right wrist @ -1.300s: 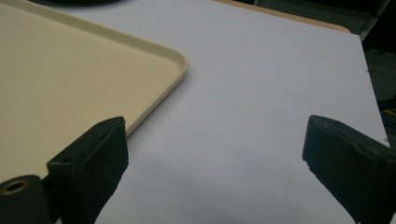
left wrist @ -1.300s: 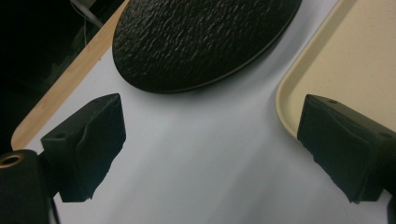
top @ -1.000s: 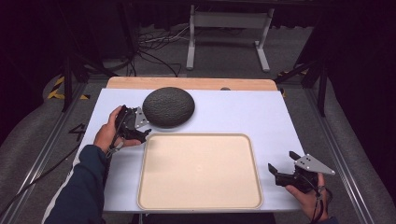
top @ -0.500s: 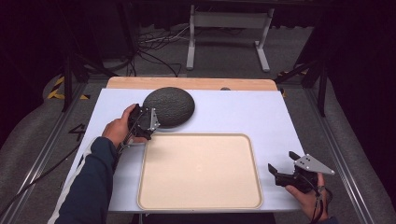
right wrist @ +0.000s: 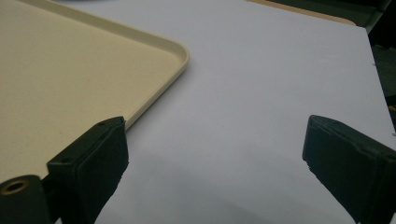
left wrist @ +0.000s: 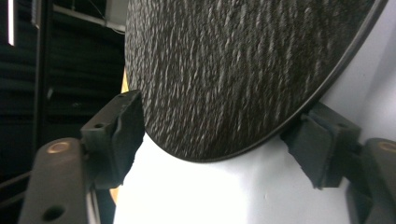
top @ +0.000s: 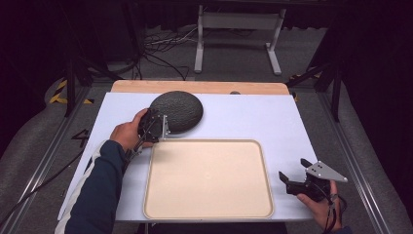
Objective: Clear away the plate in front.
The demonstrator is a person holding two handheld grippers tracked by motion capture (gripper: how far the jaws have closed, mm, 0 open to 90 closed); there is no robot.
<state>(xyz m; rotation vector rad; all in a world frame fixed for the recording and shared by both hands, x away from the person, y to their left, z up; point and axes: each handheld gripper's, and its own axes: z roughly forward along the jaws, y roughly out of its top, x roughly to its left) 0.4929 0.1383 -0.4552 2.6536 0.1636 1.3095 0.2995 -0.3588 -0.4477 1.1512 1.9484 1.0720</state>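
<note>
While the left gripper (top: 163,127) sits at the near-left edge of the dark textured dome (top: 176,111) at the table's (top: 253,117) far left, its jaws straddle that rim and have just been closing; pads look abt touching, but can't tell if they press. Dome's top is cut off in left gripper view. R gripper (top: 292,184) spread wide, nothing btwn, beside beige tray (top: 209,180). No writing legible.

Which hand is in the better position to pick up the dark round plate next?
The left. The left gripper has been closing, its jaws astride the dark plate's near rim. The right gripper stands open beside the tray, far from it.
</note>
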